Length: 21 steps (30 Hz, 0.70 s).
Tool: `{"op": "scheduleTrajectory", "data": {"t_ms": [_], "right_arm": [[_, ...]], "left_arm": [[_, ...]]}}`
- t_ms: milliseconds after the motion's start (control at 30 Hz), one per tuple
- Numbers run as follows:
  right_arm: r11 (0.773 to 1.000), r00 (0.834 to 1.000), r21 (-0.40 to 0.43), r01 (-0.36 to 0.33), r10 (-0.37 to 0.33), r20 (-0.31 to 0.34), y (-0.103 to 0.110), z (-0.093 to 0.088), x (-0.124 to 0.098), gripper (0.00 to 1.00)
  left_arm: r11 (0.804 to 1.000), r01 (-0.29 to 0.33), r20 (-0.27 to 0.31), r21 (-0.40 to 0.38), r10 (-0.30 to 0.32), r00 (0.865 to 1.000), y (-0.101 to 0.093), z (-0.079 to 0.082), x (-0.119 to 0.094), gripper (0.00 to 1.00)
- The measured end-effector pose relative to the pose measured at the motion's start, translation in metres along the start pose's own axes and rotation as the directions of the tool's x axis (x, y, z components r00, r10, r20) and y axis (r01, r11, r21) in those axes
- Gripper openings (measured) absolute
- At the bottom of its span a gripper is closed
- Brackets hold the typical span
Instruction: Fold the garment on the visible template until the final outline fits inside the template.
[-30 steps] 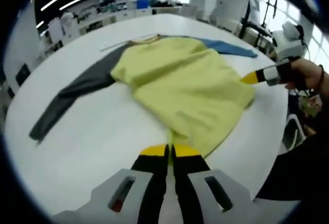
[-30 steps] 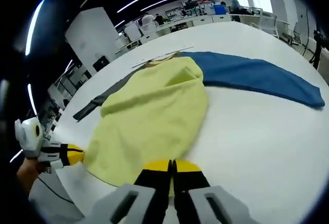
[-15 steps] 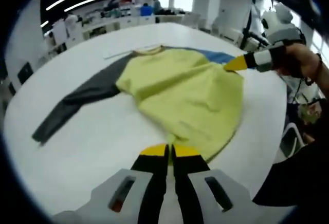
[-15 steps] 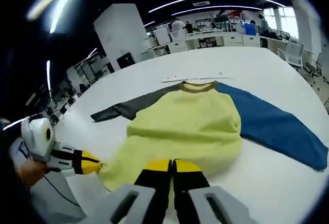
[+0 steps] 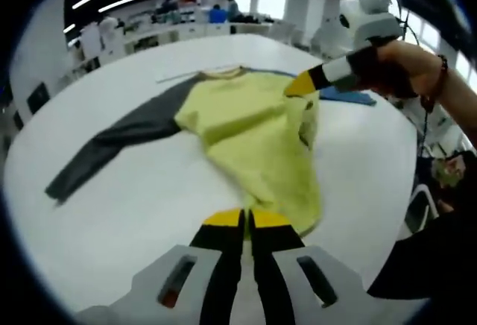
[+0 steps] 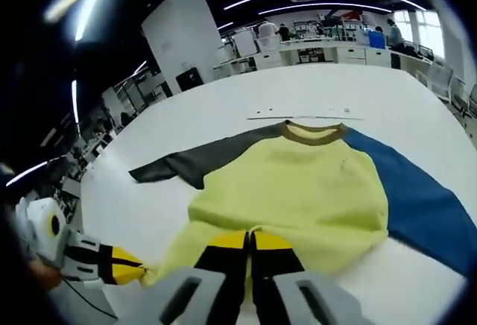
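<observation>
A garment with a yellow body, a grey sleeve and a blue sleeve lies on a round white table. My left gripper is shut on the near hem corner. My right gripper, held in a hand, is shut on the other hem corner and holds it raised over the body. In the right gripper view, my right gripper pinches the yellow hem, with the left gripper at the lower left. The brown collar faces away from me.
A thin pale strip lies on the table just beyond the collar. The table edge curves close on the right of the left gripper view. Desks, chairs and people fill the room behind.
My right gripper has lifted its hem corner off the table and carried it up over the yellow body toward the collar. The left gripper has held its corner near the table edge.
</observation>
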State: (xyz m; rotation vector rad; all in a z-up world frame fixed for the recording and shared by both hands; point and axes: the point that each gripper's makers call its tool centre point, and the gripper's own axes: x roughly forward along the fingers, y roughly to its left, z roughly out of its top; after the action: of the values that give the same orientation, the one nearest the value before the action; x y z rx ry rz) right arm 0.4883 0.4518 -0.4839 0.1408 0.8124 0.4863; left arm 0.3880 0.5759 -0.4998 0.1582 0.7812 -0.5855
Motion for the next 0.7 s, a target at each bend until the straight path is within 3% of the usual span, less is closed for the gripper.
{"op": "scheduleTrajectory", "data": {"t_ms": [400, 700], "right_arm": [[0.998, 0.994, -0.033, 0.054, -0.057, -0.091, -0.012, -0.017, 0.034, 0.0], [0.991, 0.987, -0.099, 0.089, -0.101, -0.124, -0.017, -0.03, 0.038, 0.0]], "left_arm": [[1.0, 0.01, -0.008, -0.013, -0.011, 1.0, 0.001, -0.003, 0.004, 0.0], [1.0, 0.012, -0.013, -0.027, -0.012, 1.0, 0.002, -0.005, 0.005, 0.0]]}}
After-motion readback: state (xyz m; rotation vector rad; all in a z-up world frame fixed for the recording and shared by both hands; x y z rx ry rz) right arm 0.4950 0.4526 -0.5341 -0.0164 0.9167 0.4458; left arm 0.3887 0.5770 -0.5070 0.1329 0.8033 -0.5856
